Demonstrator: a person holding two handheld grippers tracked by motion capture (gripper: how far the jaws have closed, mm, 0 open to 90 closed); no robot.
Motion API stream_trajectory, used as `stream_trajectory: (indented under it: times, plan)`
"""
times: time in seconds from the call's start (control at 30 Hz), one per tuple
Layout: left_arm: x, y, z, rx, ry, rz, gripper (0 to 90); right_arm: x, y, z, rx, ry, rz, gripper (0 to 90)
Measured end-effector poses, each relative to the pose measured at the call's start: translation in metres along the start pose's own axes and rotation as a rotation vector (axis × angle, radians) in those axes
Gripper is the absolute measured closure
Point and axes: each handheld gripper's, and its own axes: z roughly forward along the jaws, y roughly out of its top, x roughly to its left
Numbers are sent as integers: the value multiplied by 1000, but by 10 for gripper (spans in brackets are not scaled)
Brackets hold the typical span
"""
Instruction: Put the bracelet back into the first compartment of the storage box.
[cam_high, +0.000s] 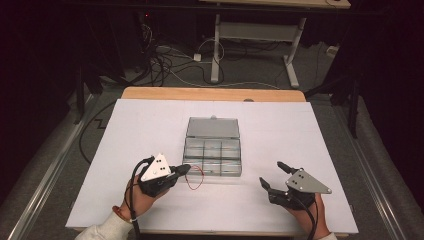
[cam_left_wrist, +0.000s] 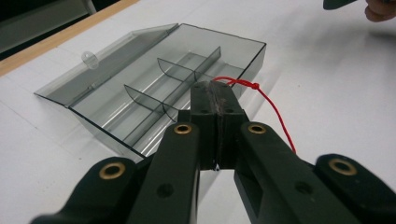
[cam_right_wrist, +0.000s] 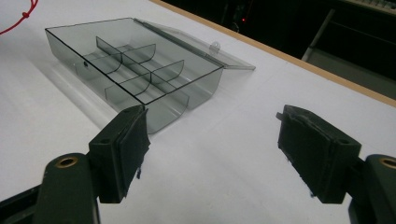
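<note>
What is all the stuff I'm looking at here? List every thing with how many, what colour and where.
Compartment box: one, clear grey plastic, lid open and lying flat behind it, middle of the table.
Red string: one, red, knotted loop, pinched in the left gripper beside the box's near left corner.
Table: one, white top with a wooden far edge.
Desk frame: one, white legs, on the floor beyond the table.
Cables: several, black and white, on the floor at the back.
Left gripper: one, black, jaws shut on the string.
Right gripper: one, black, jaws open, right of the box.
</note>
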Motion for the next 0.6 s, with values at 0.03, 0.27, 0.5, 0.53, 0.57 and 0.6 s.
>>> stream_trajectory:
  times: [0.03,0.27,0.5,0.53,0.57,0.6]
  plan:
    - [1,1,-1,-3,5,0,865,0,0,1,1,0,-1,243]
    - [10,7,-2,-35,27,-7,865,1,-1,3,13,5,-2,242]
    - [18,10,-1,-42,48,-15,865,1,-3,5,18,7,-2,242]
    - [21,10,0,-44,48,-22,865,1,-3,6,21,7,-1,242]
    - [23,10,1,-42,50,-26,865,1,-3,6,21,8,-1,243]
    - [25,10,1,-41,52,-30,865,1,-3,6,22,10,-2,244]
